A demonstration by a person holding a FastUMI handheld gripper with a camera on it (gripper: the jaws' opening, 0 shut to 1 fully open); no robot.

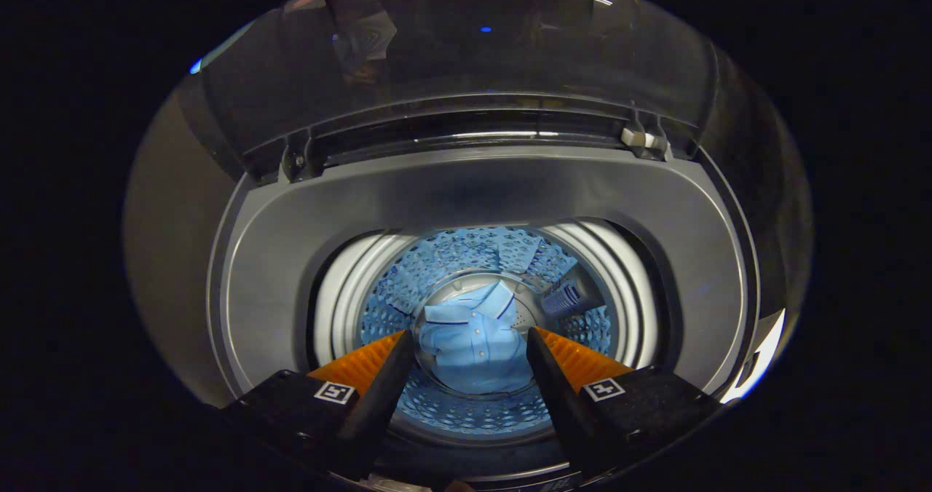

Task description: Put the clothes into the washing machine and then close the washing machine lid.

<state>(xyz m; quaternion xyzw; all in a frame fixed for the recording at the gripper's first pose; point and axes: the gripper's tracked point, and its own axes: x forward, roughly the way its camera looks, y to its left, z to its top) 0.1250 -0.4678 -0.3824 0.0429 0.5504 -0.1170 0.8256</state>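
Dark booth surroundings, framing a top-loading washing machine (480,186) seen from above its mouth. Grey top deck ringing the round opening; perforated drum (466,259) below, lit bluish.

Task's thing: a light blue collared shirt (473,343), lying crumpled on the drum floor, deep beneath the washing machine's rim. Collar toward the far wall of the drum, body toward the near wall; long axis thus running roughly near-to-far, in line with the fingers. A ribbed cylindrical fitting (571,297) on the drum wall, just to the far right of the shirt.

Hand-held gripper (470,364): poised above the near edge of the washing machine's opening, pointing down into the drum. Fingers spread wide, nothing between them; shirt visible through the gap, well below and clear of both tips. Judged released, not held.

Lid (466,48): dark and transparent, raised upright behind the opening, hinged along the washing machine's far edge (644,140). Lies beyond and above the fingers, straight ahead across the mouth.

Judged stage: clothes in, lid not yet closed. Coming move judged to turn on this relation: lid's free upper edge far from the fingertips, hinge line crosswise to the fingers, so a reach over the opening, then a pull forward and down.
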